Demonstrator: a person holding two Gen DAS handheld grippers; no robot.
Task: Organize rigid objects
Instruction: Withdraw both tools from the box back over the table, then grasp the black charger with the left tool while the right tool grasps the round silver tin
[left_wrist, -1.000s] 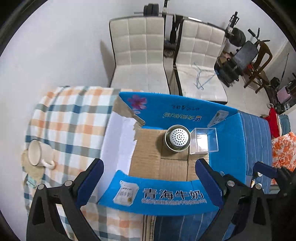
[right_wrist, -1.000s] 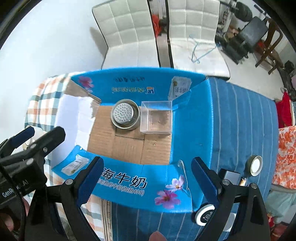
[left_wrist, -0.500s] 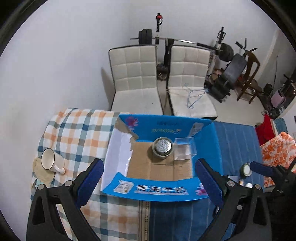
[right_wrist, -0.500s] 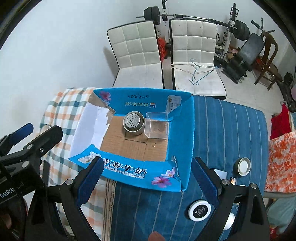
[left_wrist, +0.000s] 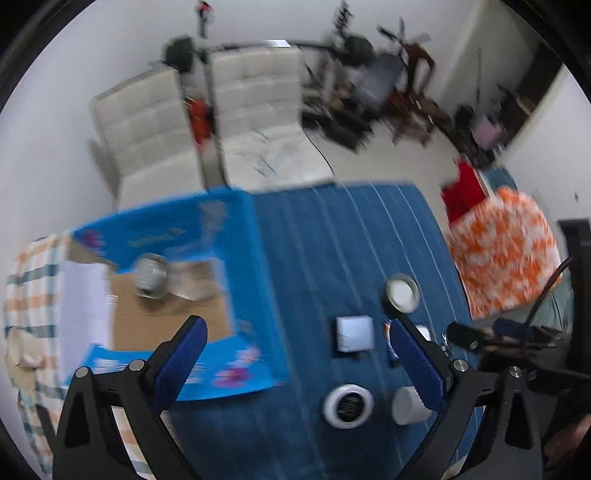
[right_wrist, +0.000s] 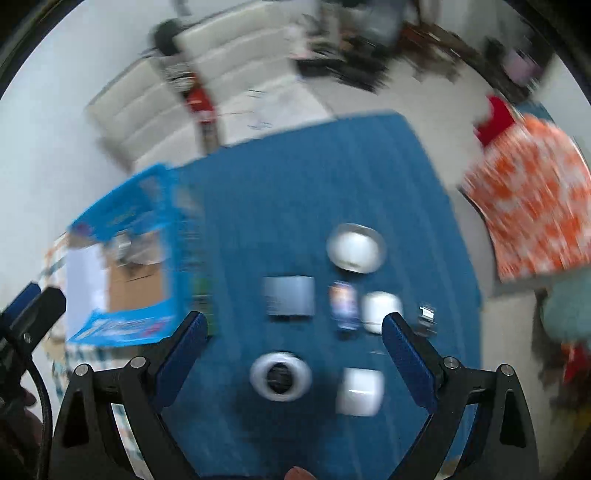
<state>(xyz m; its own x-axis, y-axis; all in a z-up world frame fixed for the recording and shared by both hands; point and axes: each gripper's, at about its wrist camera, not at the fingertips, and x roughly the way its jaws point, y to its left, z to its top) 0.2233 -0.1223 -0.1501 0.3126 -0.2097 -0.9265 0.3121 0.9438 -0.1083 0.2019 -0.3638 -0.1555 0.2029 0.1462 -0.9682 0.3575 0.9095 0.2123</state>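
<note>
Since the earlier frames both views have swung right: the blue box (left_wrist: 173, 280), then centred, now sits at 9 o'clock, and the small objects on the blue cloth (right_wrist: 325, 184) fill the middle. Left gripper (left_wrist: 299, 365) and right gripper (right_wrist: 291, 356) hang released, fingers spread wide, holding nothing. The metal can (left_wrist: 149, 277) and clear case (left_wrist: 192, 277) remain inside the box; the small printed can (right_wrist: 344, 304) lies flat, long axis running 12 to 6 o'clock, between grey square (right_wrist: 290, 301) and white cup (right_wrist: 380, 310); which end leads is blurred.
</note>
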